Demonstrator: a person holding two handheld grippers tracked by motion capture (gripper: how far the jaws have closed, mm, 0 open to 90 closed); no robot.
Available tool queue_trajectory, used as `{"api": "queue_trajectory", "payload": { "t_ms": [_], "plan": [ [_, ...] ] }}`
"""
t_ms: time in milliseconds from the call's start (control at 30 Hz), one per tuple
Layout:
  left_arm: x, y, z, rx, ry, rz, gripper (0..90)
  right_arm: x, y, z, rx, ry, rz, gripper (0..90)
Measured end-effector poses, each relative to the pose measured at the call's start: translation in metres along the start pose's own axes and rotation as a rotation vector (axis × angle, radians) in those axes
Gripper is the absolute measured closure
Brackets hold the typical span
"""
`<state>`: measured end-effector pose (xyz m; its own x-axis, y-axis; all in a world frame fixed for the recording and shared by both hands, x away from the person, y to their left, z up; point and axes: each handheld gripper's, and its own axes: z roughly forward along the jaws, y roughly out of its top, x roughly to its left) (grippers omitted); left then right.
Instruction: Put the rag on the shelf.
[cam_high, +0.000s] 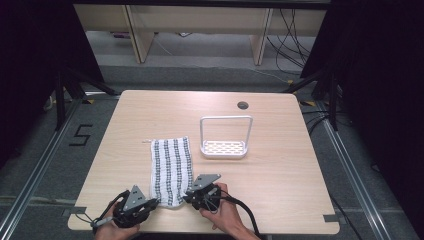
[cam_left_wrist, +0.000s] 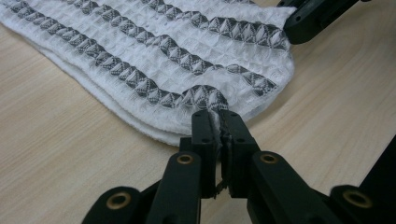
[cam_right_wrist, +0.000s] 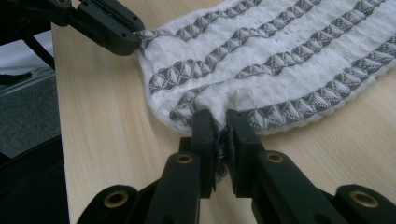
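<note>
Gripping the near edge of the striped towel (cam_high: 171, 170) with both grippers. No earlier picture to compare against, so this is the state as it stands.

Left gripper (cam_left_wrist: 218, 122): jaws closed down tight, a fold of the towel's near corner pinched between the pads. In the high view it sits at the towel's near left corner (cam_high: 150, 204), low over the table (cam_high: 280, 175), hand wrapped around the body from below, grey three-cornered plate facing up, jaws pointing right and slightly forward toward the cloth.

Right gripper (cam_right_wrist: 222, 125): jaws also closed, cloth bunched between the pads at the other near corner. In the high view it sits at the towel's near right corner (cam_high: 192, 194), hand behind it, forearm coming in from the bottom edge, cable trailing down right. Jaws point left and forward into the cloth.

Both hands low, close to the table's near edge, just either side of the towel's width.

Towel: folded, lying flat, long axis running away from the person, centre-left on the table. White wire-handled rack (cam_high: 224, 145) stands well apart, further back and right of the towel's far end.
</note>
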<state>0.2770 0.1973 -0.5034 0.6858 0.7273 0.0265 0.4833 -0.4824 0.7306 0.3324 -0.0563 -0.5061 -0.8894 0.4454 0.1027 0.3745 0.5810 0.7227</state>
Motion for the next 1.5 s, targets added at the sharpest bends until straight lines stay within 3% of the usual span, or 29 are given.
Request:
{"api": "queue_trajectory", "payload": {
  "t_ms": [133,167,200,233,333,367,500,533,567,600,633,667,767,800,1033,1200,1267,1400,1500],
  "plan": [
    [0.0,0.002,-0.004,-0.015,-0.011,-0.01,84.4,0.001,0.002,-0.004,-0.016,0.0,0.001,83.7],
    [0.0,0.004,-0.006,-0.027,-0.037,-0.018,84.4,0.0,0.005,-0.007,-0.031,0.002,-0.006,83.7],
    [0.0,0.004,-0.006,-0.027,-0.037,-0.018,84.4,0.0,0.005,-0.007,-0.031,0.002,-0.006,83.7],
    [0.0,0.004,-0.006,-0.037,-0.04,-0.042,84.4,0.0,0.006,-0.01,-0.035,0.003,-0.003,83.7],
    [0.002,0.009,-0.011,-0.056,-0.058,-0.052,84.5,0.001,0.011,-0.017,-0.062,0.017,0.008,83.9],
    [0.003,0.014,-0.016,-0.087,-0.074,-0.063,84.5,0.0,0.015,-0.023,-0.083,0.015,0.006,84.0],
    [0.004,0.023,-0.025,-0.117,-0.101,-0.078,84.5,-0.002,0.023,-0.032,-0.119,0.013,0.002,84.4],
    [0.006,0.027,-0.029,-0.116,-0.098,-0.07,84.5,-0.001,0.029,-0.038,-0.128,0.008,0.011,85.0],
    [0.006,0.036,-0.033,-0.144,-0.11,-0.069,84.5,-0.001,0.033,-0.041,-0.139,0.018,0.003,85.1],
    [0.006,0.036,-0.033,-0.144,-0.11,-0.069,84.5,-0.001,0.033,-0.041,-0.139,0.018,0.003,85.1],
    [0.009,0.041,-0.038,-0.132,-0.105,-0.044,84.5,0.001,0.036,-0.045,-0.137,0.018,0.018,85.2],
    [0.009,0.046,-0.041,-0.154,-0.11,-0.055,84.5,0.002,0.039,-0.048,-0.142,0.017,0.02,85.3],
    [0.01,0.061,-0.05,-0.19,-0.117,-0.044,84.5,0.0,0.05,-0.059,-0.175,0.005,-0.026,85.5],
    [0.011,0.067,-0.055,-0.195,-0.127,-0.038,84.5,0.001,0.053,-0.064,-0.178,0.004,-0.013,85.5],
    [0.005,0.112,-0.086,-0.26,-0.129,0.033,84.6,0.004,0.085,-0.102,-0.282,0.009,-0.033,85.8],
    [0.005,0.129,-0.092,-0.28,-0.147,0.033,84.6,0.006,0.099,-0.121,-0.312,0.004,-0.025,85.8],
    [0.005,0.137,-0.092,-0.289,-0.148,0.032,84.6,0.005,0.105,-0.133,-0.339,-0.021,-0.054,85.8],
    [0.008,0.148,-0.092,-0.298,-0.164,0.012,84.6,0.005,0.108,-0.142,-0.339,-0.02,-0.039,85.8],
    [0.01,0.158,-0.088,-0.309,-0.188,0.0,84.6,-0.002,0.109,-0.155,-0.363,-0.047,-0.041,85.7]
  ]
}}
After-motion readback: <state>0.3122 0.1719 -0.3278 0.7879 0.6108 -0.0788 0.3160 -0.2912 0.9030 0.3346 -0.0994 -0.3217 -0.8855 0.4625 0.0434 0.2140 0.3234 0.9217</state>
